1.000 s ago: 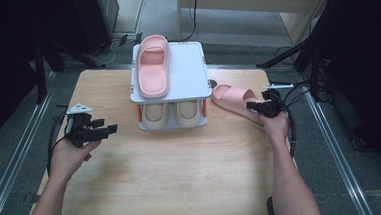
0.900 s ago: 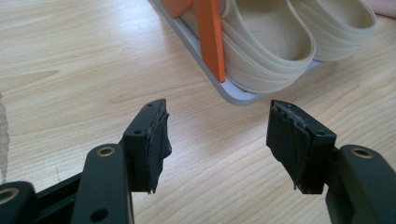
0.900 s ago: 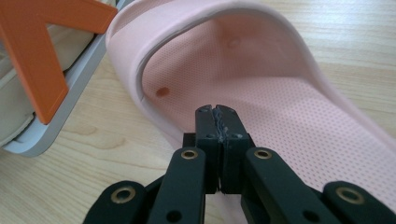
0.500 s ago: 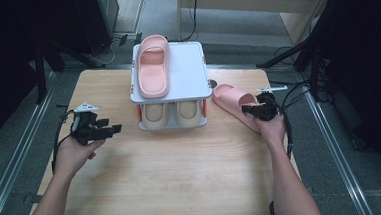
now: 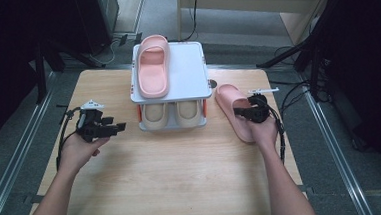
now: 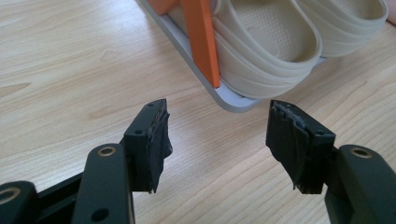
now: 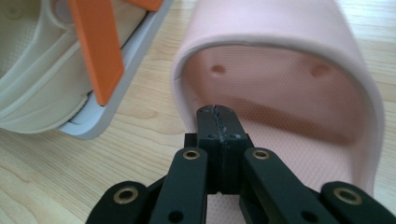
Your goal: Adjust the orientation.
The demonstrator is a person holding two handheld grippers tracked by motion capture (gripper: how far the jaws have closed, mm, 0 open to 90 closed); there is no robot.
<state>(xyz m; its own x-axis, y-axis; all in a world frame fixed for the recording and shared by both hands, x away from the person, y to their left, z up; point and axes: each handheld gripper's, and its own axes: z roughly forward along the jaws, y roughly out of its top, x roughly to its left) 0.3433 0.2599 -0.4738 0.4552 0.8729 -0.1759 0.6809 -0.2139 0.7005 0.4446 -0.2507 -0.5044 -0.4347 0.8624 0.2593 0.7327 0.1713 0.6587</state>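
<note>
**Ana:** High view first: the right gripper point(image 5: 243, 112) sits over the loose pink slipper point(image 5: 232, 110), which lies on the table point(image 5: 183, 183) just right of the shoe rack point(image 5: 188, 67). Its mate point(image 5: 153, 65) already lies on the rack's top shelf.

**Ben:** And the jaws?

**Ana:** In the right gripper view they are pressed together, tips right at the strap's edge point(image 7: 187, 100), and I see no slipper material caught between the pads. Whether the tips touch the footbed there, I can't quite say; the angle is too steep.

**Ben:** So it nudges rather than holds, by my reading. The left gripper point(image 6: 219, 140)?

**Ana:** Spread wide, empty, hovering near the rack's lower front corner, beside the beige slippers point(image 6: 261, 51).

**Ben:** Then to lift this slipper well, I'd open the right jaws and take the strap's arch between the pads, near the middle so it hangs level. A grip at the rim would let the soft foam twist.

**Ana:** Agreed. Then carry it clear of the orange post point(image 7: 95, 51) and lay it beside its mate, toe pointing the same way.
</note>
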